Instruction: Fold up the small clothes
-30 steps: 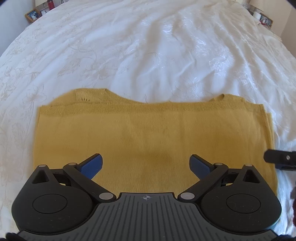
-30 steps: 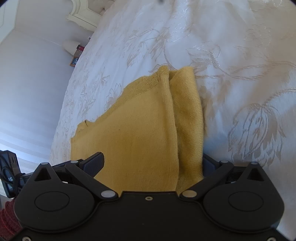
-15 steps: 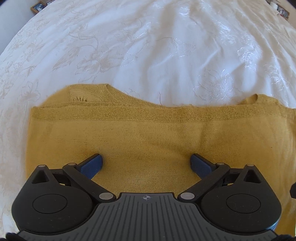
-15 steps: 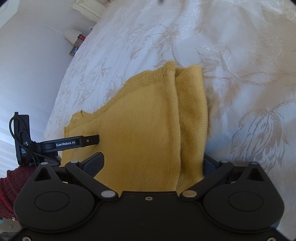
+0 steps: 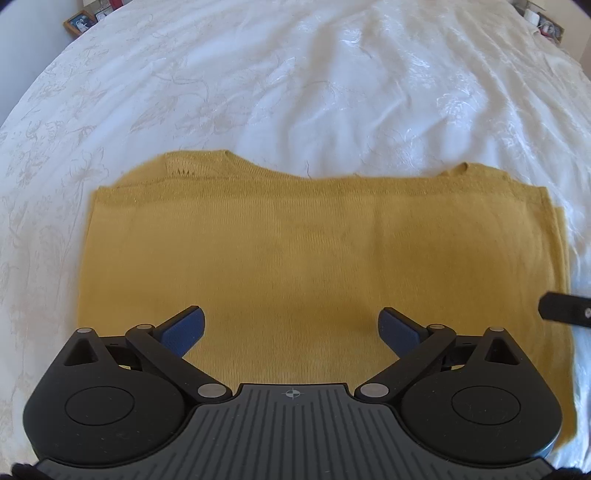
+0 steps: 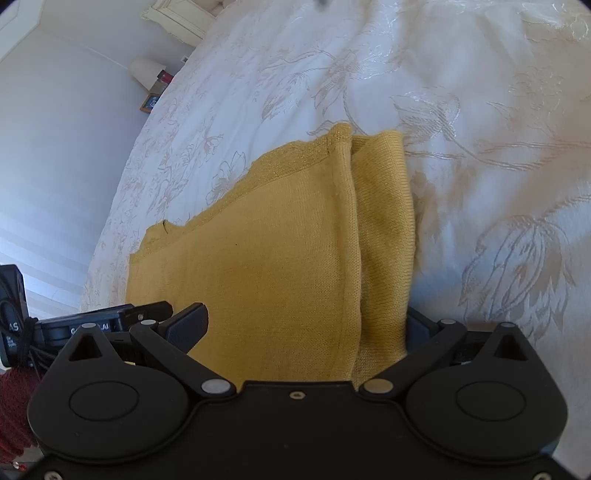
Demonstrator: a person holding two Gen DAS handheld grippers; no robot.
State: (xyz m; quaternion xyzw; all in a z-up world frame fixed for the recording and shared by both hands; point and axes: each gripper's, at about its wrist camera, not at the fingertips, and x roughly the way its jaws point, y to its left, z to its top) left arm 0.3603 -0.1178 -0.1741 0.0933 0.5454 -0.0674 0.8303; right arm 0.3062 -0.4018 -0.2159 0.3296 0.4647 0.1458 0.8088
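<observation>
A mustard-yellow knit top (image 5: 314, 258) lies folded flat on the white embroidered bedspread (image 5: 295, 92), neckline at its far edge. My left gripper (image 5: 291, 328) hovers over the top's near edge, open wide, nothing between its blue pads (image 5: 184, 328). The right gripper's black fingertip (image 5: 565, 314) pokes in by the top's right side. In the right wrist view the top (image 6: 277, 258) shows layered folded edges on its right. My right gripper (image 6: 303, 325) is open around that end; the cloth's edge covers part of its right finger (image 6: 421, 325). The left gripper (image 6: 99, 325) shows at lower left.
The bedspread (image 6: 480, 147) stretches far beyond the top on all sides. A picture frame (image 5: 79, 22) and small items (image 5: 546, 26) sit past the bed's far corners. A lamp (image 6: 147, 70) stands by the wall. A dark red sleeve (image 6: 14, 406) is at lower left.
The left gripper dipped close over the top half a second ago and has pulled back again. The right view shifted slightly; the top lies as before.
</observation>
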